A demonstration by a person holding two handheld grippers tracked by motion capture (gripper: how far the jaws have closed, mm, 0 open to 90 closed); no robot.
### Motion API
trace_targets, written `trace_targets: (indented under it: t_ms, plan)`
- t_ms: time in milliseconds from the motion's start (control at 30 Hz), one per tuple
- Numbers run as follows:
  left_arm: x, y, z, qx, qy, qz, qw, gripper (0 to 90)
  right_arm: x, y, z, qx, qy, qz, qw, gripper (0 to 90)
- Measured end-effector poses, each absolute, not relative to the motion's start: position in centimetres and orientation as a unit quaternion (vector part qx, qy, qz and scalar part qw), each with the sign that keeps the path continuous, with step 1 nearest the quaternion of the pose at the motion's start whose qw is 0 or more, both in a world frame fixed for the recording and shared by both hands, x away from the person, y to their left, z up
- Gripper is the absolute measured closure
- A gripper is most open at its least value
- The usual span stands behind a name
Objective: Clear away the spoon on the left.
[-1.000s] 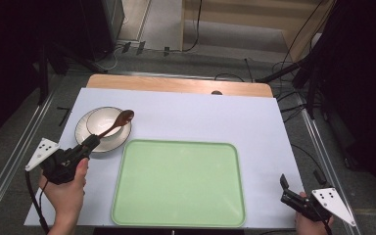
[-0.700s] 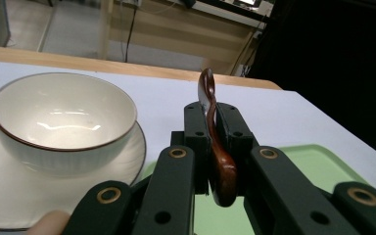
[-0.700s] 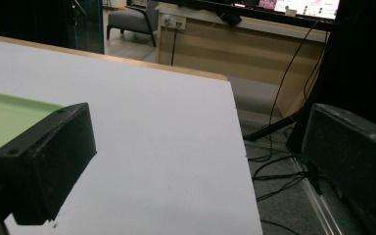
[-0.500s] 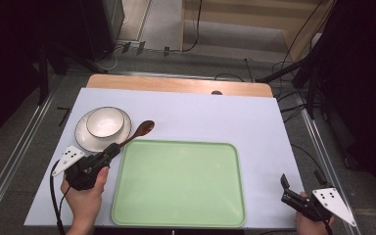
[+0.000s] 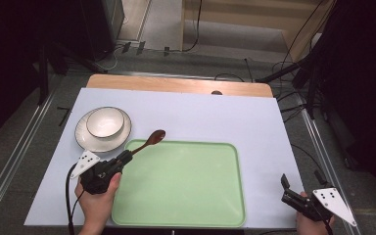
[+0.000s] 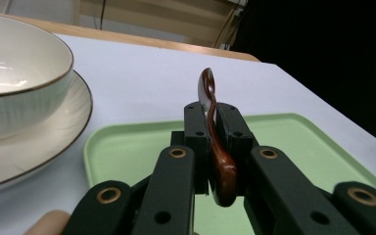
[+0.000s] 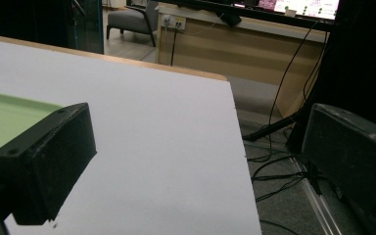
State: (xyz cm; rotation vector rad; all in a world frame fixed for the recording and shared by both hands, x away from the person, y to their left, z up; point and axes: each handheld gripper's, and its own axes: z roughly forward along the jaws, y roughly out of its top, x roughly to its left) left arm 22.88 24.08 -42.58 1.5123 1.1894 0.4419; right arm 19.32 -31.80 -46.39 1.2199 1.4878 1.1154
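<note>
A brown wooden spoon (image 5: 149, 141) (image 6: 214, 142) is clamped by its handle in my left gripper (image 5: 126, 156) (image 6: 214, 117), which is shut on it. The spoon's bowl points up and away, over the far left corner of the light green tray (image 5: 186, 186) (image 6: 127, 152). To the left, a white bowl (image 5: 105, 122) (image 6: 14, 88) sits on a white plate (image 5: 90, 142) (image 6: 34, 152). My right gripper (image 5: 285, 183) (image 7: 196, 156) stands open near the table's front right edge, nothing between its jaws.
A white sheet (image 5: 215, 117) covers the table, with a wooden strip (image 5: 176, 84) at the far edge. Cables (image 5: 298, 73) run on the floor beyond and to the right. A person's hands (image 5: 95, 205) hold both grippers.
My left gripper has carried the spoon from the bowl rightward and toward me, to the tray's far left corner. The right gripper has stayed put.
</note>
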Motion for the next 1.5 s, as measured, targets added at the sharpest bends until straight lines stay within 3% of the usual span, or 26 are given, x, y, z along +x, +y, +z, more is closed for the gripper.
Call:
trace_targets:
  t_ms: [867, 900, 933, 967, 1000, 1067, 1167, 1200, 1300, 1367, 1400, 1500]
  plan:
    - [23.2, 23.1, -45.3, 0.679, 0.527, 0.159, 0.485, 82.8, 19.2, -32.0, -46.3, 0.495, 0.596, 0.450, 0.444, 0.0]
    - [23.2, 23.1, -45.4, 0.680, 0.528, 0.161, 0.483, 79.8, 19.3, -32.1, -46.3, 0.494, 0.596, 0.450, 0.445, 0.0]
    - [23.2, 23.0, -45.5, 0.684, 0.529, 0.159, 0.476, 66.2, 19.2, -32.1, -46.3, 0.495, 0.595, 0.450, 0.445, 0.0]
    - [23.3, 23.0, -45.5, 0.690, 0.530, 0.153, 0.469, 58.7, 19.2, -32.1, -46.3, 0.495, 0.594, 0.451, 0.446, 0.0]
    - [23.3, 22.9, -45.5, 0.696, 0.528, 0.154, 0.462, 58.7, 19.2, -32.1, -46.3, 0.495, 0.594, 0.451, 0.446, 0.0]
    - [23.2, 22.8, -45.5, 0.702, 0.527, 0.173, 0.446, 45.6, 19.2, -32.1, -46.3, 0.496, 0.594, 0.451, 0.445, 0.0]
    - [23.3, 22.7, -45.4, 0.710, 0.515, 0.168, 0.450, 41.9, 19.2, -32.1, -46.3, 0.496, 0.594, 0.451, 0.444, 0.0]
    - [23.3, 22.6, -45.3, 0.712, 0.509, 0.165, 0.455, 43.6, 19.3, -32.1, -46.3, 0.496, 0.594, 0.451, 0.444, 0.0]
    - [24.3, 22.0, -44.8, 0.727, 0.489, 0.154, 0.456, 59.6, 19.3, -32.1, -46.4, 0.495, 0.596, 0.450, 0.444, 0.0]
    - [25.0, 21.3, -44.5, 0.740, 0.480, 0.138, 0.451, 73.4, 19.4, -32.0, -46.4, 0.495, 0.596, 0.450, 0.444, 0.0]
    - [25.4, 20.8, -44.4, 0.748, 0.473, 0.134, 0.446, 85.2, 19.4, -31.9, -46.4, 0.496, 0.595, 0.449, 0.444, 0.0]
    - [26.5, 19.6, -44.5, 0.762, 0.465, 0.121, 0.435, 90.0, 19.3, -32.0, -46.3, 0.496, 0.595, 0.449, 0.445, 0.0]
